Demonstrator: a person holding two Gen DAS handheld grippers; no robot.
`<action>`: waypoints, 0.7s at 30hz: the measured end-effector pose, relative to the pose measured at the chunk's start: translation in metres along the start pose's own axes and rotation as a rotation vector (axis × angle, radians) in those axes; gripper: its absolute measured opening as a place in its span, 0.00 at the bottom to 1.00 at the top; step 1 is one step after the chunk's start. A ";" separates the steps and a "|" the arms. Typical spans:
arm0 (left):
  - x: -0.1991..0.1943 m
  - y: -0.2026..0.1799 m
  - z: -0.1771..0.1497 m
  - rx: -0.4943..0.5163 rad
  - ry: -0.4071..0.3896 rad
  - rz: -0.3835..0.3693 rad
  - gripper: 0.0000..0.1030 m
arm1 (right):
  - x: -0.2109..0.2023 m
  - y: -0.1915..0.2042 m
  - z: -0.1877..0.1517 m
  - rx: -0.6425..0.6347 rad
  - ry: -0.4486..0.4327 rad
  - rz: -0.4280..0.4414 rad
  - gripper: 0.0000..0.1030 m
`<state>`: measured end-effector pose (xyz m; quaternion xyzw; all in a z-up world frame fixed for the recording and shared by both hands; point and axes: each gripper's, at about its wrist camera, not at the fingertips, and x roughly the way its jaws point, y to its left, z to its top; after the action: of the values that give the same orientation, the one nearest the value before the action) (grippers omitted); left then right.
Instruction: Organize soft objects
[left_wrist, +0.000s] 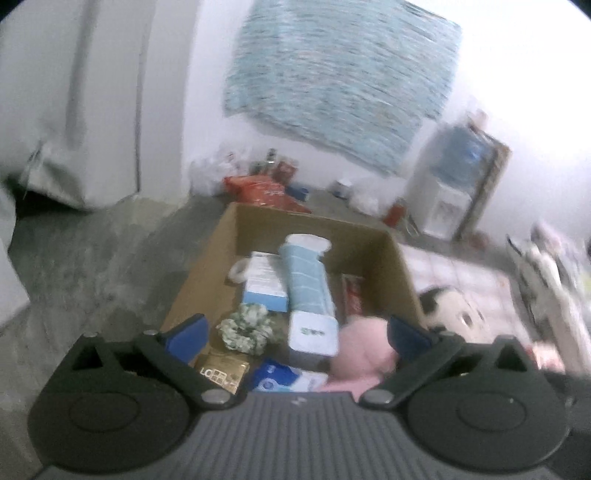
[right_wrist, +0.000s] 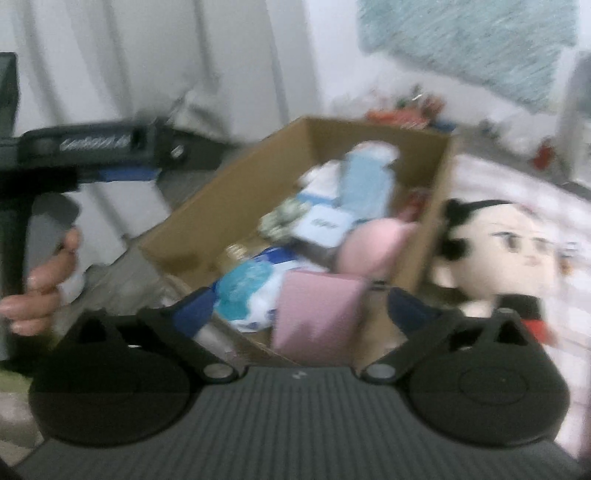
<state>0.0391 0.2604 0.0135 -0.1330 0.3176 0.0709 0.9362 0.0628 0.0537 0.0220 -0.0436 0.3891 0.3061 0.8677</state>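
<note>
Clearly the plush doll (right_wrist: 506, 254) is light and squashy — we judge its round head the easiest hold — lying outside the cardboard box (right_wrist: 236, 192), ahead and right of our right gripper (right_wrist: 299, 306), while the left gripper (left_wrist: 295, 332) hovers over the box, both spread and empty.

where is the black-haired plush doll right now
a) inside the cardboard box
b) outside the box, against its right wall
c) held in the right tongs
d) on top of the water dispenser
b: the black-haired plush doll lies on the patterned bedding just outside the right wall of the cardboard box, and both tongs stand open and empty.
</note>
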 end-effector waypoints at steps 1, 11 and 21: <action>-0.006 -0.009 -0.001 0.042 0.002 -0.002 1.00 | -0.009 -0.003 -0.005 0.010 -0.025 -0.039 0.99; -0.041 -0.070 -0.021 0.171 0.056 0.000 1.00 | -0.060 -0.041 -0.040 0.209 -0.101 -0.272 0.99; -0.067 -0.090 -0.050 0.179 0.045 0.084 1.00 | -0.093 -0.028 -0.066 0.216 -0.114 -0.405 0.99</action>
<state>-0.0225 0.1563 0.0351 -0.0371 0.3490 0.0787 0.9331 -0.0116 -0.0360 0.0365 -0.0103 0.3532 0.0846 0.9317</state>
